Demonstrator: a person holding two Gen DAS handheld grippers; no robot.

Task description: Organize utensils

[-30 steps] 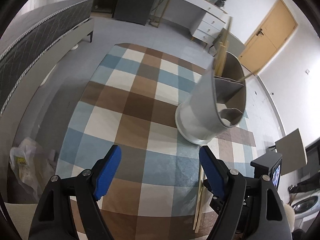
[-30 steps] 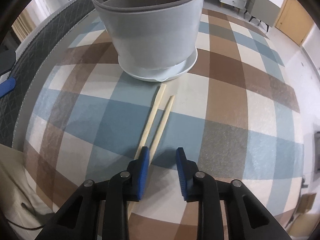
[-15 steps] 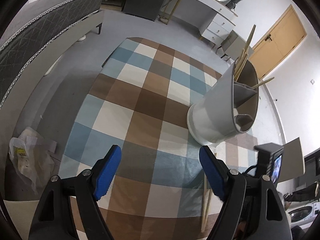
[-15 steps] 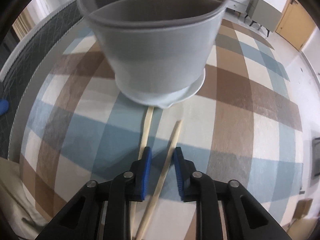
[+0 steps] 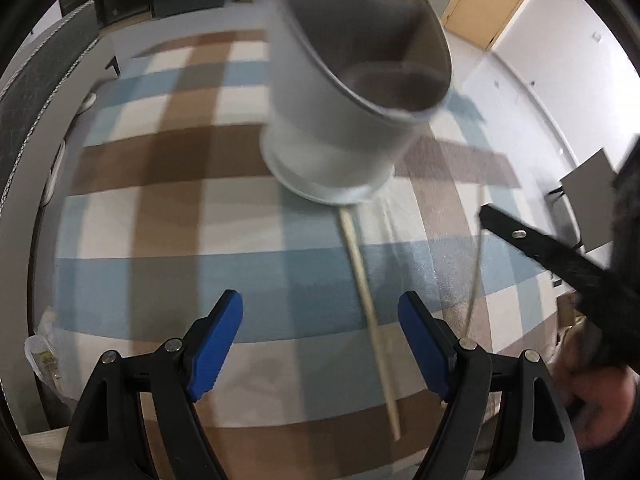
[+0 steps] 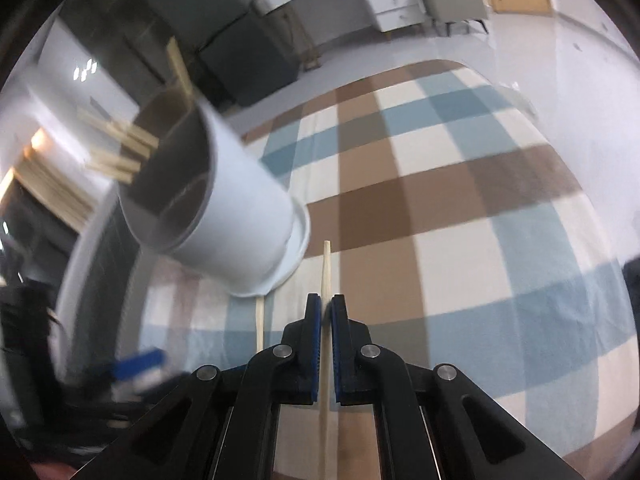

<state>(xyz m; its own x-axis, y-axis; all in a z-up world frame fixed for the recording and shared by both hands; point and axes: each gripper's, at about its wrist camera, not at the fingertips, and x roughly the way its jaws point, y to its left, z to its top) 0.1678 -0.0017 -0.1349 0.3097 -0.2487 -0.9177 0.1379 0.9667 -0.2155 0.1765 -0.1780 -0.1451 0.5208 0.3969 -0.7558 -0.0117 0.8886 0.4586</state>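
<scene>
Chopstick (image 6: 326,276), light, stiff and slippery, sits pinched mid-shaft between the right gripper (image 6: 325,312) fingers at lower centre, beside the holder (image 6: 224,208); left gripper (image 5: 320,332) fingers gape empty.

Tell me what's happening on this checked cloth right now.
A person is sorting chopsticks into a white round utensil holder with dividers. The right tongs are shut on one pale wooden chopstick, lifted in front of the holder. A second wooden chopstick lies on the blue and brown checked cloth, between the fingers of the open left tongs. Several chopsticks already stand in the holder.
</scene>
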